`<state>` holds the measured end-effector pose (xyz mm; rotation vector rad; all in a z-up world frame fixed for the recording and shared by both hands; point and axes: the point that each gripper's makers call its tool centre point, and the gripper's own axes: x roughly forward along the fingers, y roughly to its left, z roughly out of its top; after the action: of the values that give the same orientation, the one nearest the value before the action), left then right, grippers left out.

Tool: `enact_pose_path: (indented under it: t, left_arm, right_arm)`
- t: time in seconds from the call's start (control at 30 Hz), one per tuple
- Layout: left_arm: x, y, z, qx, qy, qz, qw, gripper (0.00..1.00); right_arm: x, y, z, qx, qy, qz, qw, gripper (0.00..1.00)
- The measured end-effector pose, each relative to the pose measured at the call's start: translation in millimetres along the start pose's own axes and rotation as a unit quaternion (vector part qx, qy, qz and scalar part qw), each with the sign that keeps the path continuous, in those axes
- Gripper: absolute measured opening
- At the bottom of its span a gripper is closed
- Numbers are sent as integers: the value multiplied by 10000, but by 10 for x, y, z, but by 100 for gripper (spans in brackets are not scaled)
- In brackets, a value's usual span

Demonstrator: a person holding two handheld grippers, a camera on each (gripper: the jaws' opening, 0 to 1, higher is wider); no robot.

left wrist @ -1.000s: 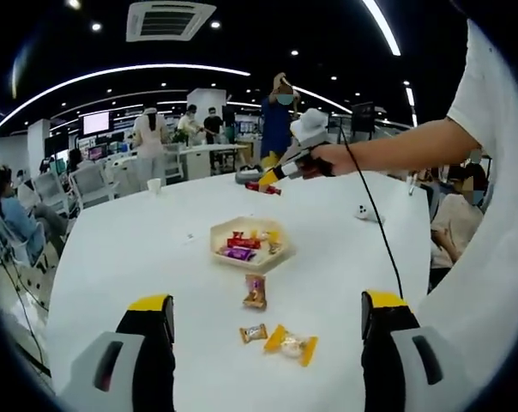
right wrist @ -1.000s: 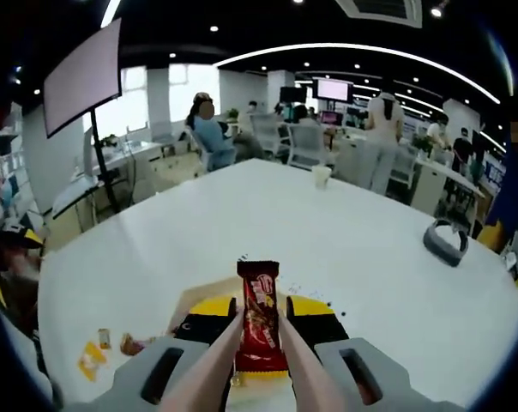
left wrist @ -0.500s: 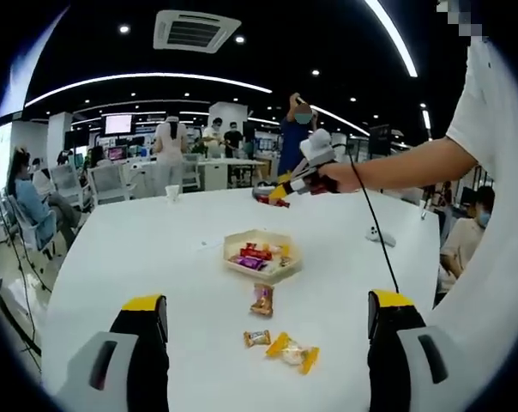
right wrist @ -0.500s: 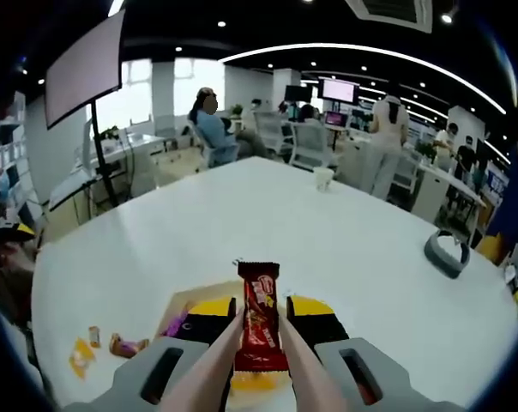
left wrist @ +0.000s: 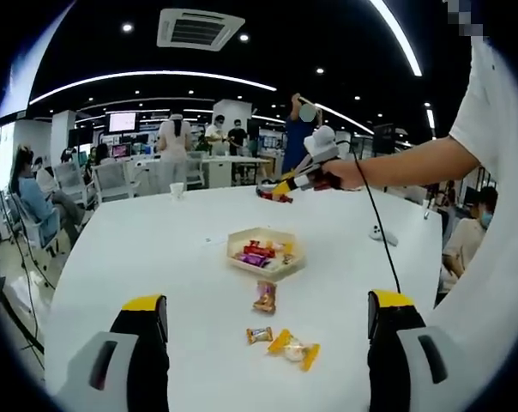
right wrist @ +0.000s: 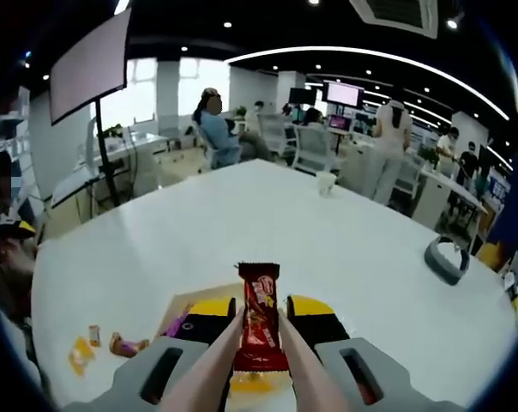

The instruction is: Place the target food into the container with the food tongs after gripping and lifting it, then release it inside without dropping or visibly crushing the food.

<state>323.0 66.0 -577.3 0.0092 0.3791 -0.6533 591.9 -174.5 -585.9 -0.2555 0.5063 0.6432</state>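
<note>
Red-wrapped chocolate bar (right wrist: pixel 259 319) is sitting clamped in the food tongs (right wrist: pixel 286 365), which the right gripper (right wrist: pixel 259 330) is squeezing shut, long axis pointing forward. It's hanging just above the container (left wrist: pixel 265 254); left gripper (left wrist: pixel 263 319) is idling, jaws wide apart.

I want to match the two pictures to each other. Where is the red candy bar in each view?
Left gripper view: the red candy bar is upper centre, at the tip of the right gripper, above the tray.
Right gripper view: it stands lower centre, between the tongs.
Shared landmark: the paper cup on the white table.
</note>
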Motion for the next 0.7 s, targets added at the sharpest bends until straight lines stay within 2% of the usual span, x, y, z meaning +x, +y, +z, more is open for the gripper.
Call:
enact_pose_path:
  t: [0.03,0.1,0.2,0.57,0.7]
  left_arm:
    - [-3,0,6,-1,-6,-6,10000,98]
    - [-5,3,7,-4,5,-7,10000,98]
    - [-8,7,25,-10,-32,-6,10000,98]
    - [0,-23,25,19,-36,-45,10000,98]
    - [0,-51,22,26,-60,-81,9999,98]
  right_arm:
    - [-5,23,22,24,-97,60,9999,25]
    - [-9,6,0,120,-42,4,9999,26]
    - [-52,14,31,308,-178,-2,9994,26]
    - [-153,118,12,252,-130,-5,9996,27]
    - [-260,175,37,259,-192,-33,9995,27]
